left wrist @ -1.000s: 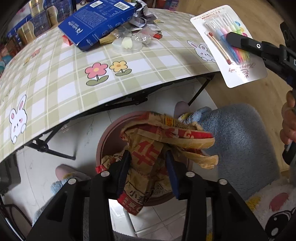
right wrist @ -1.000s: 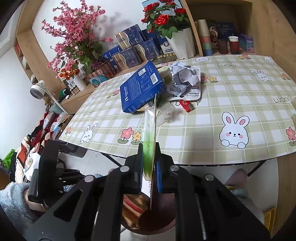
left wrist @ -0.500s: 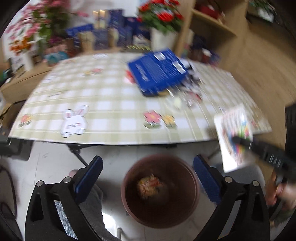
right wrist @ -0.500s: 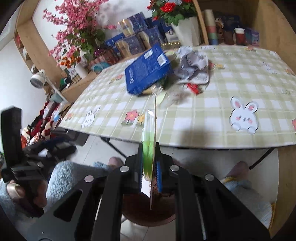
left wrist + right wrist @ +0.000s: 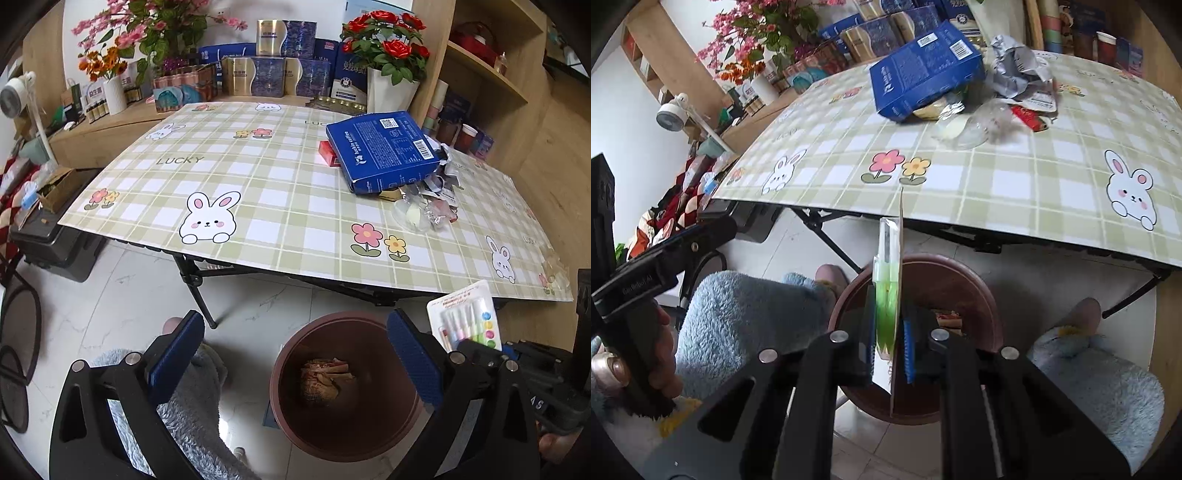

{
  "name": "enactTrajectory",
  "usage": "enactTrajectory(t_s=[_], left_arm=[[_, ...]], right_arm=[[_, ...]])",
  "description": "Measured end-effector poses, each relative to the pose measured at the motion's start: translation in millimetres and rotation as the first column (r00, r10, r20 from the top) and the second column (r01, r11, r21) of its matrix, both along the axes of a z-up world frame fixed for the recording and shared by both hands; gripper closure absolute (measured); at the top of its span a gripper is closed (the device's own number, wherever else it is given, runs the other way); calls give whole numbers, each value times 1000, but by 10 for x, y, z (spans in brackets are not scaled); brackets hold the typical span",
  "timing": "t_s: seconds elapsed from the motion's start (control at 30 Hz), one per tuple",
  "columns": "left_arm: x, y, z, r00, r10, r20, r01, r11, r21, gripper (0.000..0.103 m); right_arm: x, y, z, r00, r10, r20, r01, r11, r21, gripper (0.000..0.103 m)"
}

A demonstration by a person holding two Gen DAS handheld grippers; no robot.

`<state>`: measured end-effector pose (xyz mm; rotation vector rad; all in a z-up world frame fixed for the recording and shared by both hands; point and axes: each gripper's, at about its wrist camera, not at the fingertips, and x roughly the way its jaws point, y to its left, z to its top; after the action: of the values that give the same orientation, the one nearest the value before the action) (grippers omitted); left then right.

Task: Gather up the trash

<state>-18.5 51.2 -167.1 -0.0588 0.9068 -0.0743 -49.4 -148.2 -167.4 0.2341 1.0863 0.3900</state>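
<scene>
Left wrist view
- Left gripper (image 5: pixel 291 365): fingers spread wide, nothing between them; blue pads at 8 and 4 o'clock of the frame.
- Bin (image 5: pixel 406 432): brown round bin on the tiled floor, just below the gap between the fingers, in front of the surface edge.
- Wrapper (image 5: pixel 327 378): crumpled red-and-tan wrapper lying at the bottom of the bin.
- Blister card (image 5: pixel 467 319): white card with pastel pens, at 4 o'clock, above the bin's right rim, pinched by the right gripper, whose black body fills the lower right.
- Surface (image 5: pixel 258 192): green plaid cloth with rabbits and flowers.
- Trash heap: at 2 o'clock on the surface; blue box (image 5: pixel 388 151) resting tilted on a red packet (image 5: pixel 328 153), with clear plastic wrap (image 5: pixel 417 214) and crumpled foil beside it.
- Sleeve (image 5: pixel 184 417): fluffy grey-blue, at 7 o'clock.

Right wrist view
- Right gripper (image 5: pixel 890 339): fingers narrow, clamped on the blister card (image 5: pixel 890 295), seen edge-on and upright, over the bin (image 5: pixel 960 280).
- Left gripper (image 5: pixel 665 258): black body at 9 o'clock, held by a hand (image 5: pixel 661 369).
- Trash on surface (image 5: pixel 1015 177): at 12 to 1 o'clock; blue box (image 5: pixel 923 70), crumpled grey paper (image 5: pixel 1015 70), red packet (image 5: pixel 1030 116), clear plastic wrap (image 5: pixel 975 127).
- Slippers: fluffy blue, either side of the bin on the floor.
</scene>
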Motion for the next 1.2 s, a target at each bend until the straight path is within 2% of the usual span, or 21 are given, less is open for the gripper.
enactTrajectory(t_s=[0.07, 0.23, 0.27, 0.3, 0.33, 0.4, 0.47, 0.73, 0.97, 1.1, 1.2], left_arm=[[3, 1, -20, 1000, 2, -8, -2, 1000, 0, 6], [1, -10, -36, 1000, 1, -12, -1, 1000, -1, 6], [2, -9, -37, 1000, 0, -12, 0, 1000, -2, 6], [1, -9, -40, 1000, 0, -13, 0, 1000, -3, 6], [1, -8, -43, 1000, 0, -15, 0, 1000, -5, 6], [3, -3, -55, 1000, 2, -19, -2, 1000, -9, 6], [4, 4, -64, 1000, 4, -24, -5, 1000, -14, 6], [16, -12, -68, 1000, -15, -21, 14, 999, -42, 6], [28, -45, 0, 998, -43, 36, 45, 997, -62, 6], [76, -102, 48, 995, -75, 61, 77, 997, -24, 6], [172, -229, 112, 987, -132, 94, 128, 990, 52, 6]], right_arm=[[4, 17, -16, 1000, 5, -5, -5, 1000, -1, 84], [13, 30, -23, 1000, 6, -2, -6, 1000, -6, 65], [12, 32, -17, 1000, 2, 3, -2, 1000, -12, 55], [12, 31, -13, 1000, -3, 7, 4, 1000, -18, 41], [9, 18, -4, 1000, -8, 13, 8, 1000, -23, 34], [4, 11, 17, 1000, -14, 27, 15, 999, -31, 15], [3, 3, 38, 999, -28, 41, 30, 998, -50, 7], [95, -188, 56, 988, -138, 63, 146, 979, -142, 6], [166, -369, 34, 979, -195, 58, 202, 967, -157, 6], [214, -427, 87, 978, -198, 72, 208, 962, -179, 6], [244, -490, 151, 973, -200, 111, 218, 957, -191, 6]])
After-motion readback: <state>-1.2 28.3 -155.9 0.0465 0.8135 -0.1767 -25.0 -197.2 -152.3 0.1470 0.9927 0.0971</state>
